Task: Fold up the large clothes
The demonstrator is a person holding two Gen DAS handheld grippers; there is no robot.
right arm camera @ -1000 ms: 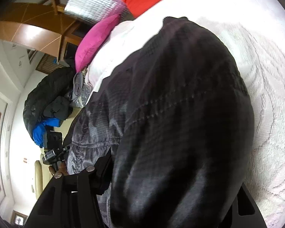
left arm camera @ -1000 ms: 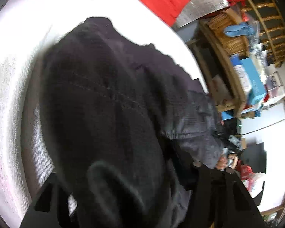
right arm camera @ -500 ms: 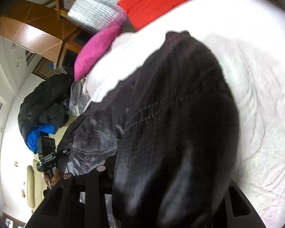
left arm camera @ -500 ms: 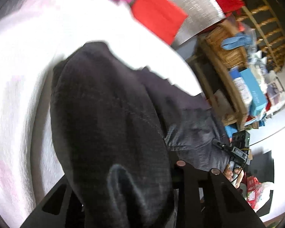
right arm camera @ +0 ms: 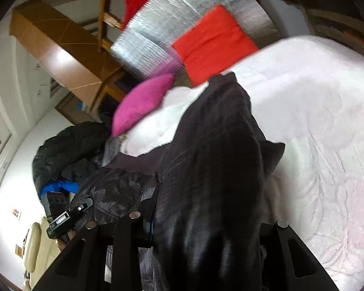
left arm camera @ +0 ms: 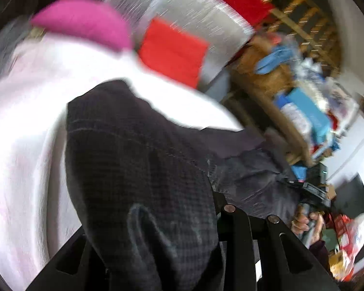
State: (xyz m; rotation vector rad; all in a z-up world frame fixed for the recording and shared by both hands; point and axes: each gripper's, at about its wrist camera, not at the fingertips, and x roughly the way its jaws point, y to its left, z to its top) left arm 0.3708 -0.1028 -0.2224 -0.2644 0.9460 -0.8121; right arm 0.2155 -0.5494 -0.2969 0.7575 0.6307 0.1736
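A dark checked garment (left arm camera: 138, 165) bunches between the fingers of the left gripper (left arm camera: 172, 249) above a white bedspread (left arm camera: 24, 145). A magenta pillow (left arm camera: 85, 21) and a red cushion (left arm camera: 172, 53) lie beyond; a hand (left arm camera: 305, 220) grips the right gripper's handle.

- A bed with a white textured bedspread (right arm camera: 322, 126) fills most of both views.
- At its head lie a magenta pillow (right arm camera: 140, 104) and a red cushion (right arm camera: 213, 43), against a silver quilted headboard (right arm camera: 162, 36).
- A wooden shelf unit (left arm camera: 276, 101), blurred, holds blue boxes and clutter.
- A brown wooden cabinet (right arm camera: 53, 48) hangs on a white wall (right arm camera: 19, 160).
- A black puffy jacket (right arm camera: 65, 145) is heaped beside the bed.
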